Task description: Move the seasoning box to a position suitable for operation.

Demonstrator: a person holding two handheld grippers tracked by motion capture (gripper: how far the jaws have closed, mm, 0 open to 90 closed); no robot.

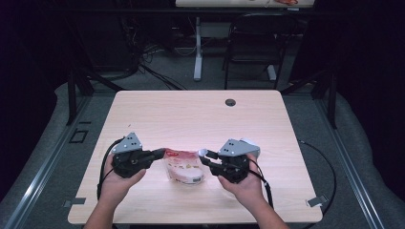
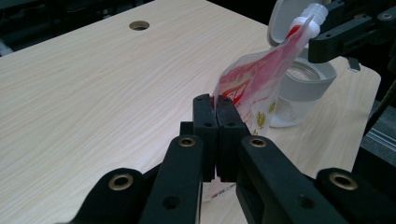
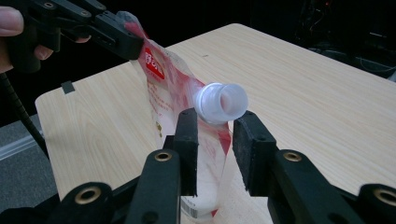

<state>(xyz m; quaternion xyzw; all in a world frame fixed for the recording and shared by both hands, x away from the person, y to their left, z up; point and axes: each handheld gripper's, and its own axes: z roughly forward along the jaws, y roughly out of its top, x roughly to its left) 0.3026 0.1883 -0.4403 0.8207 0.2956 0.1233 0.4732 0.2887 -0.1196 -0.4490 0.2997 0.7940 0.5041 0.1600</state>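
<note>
Left gripper [image 2: 216, 109], its jaws pressed together, pinches one corner of a red-and-white refill pouch [image 1: 184, 164] above the near middle of a wooden table [image 1: 191, 114]. Right gripper [image 3: 215, 135] holds the pouch's white spout [image 3: 220, 102] between jaws that stand a little apart at its neck. Behind the pouch, in the left gripper view, stands a clear jar [image 2: 303, 86] with its grey lid flipped open; its contents cannot be made out.
</note>
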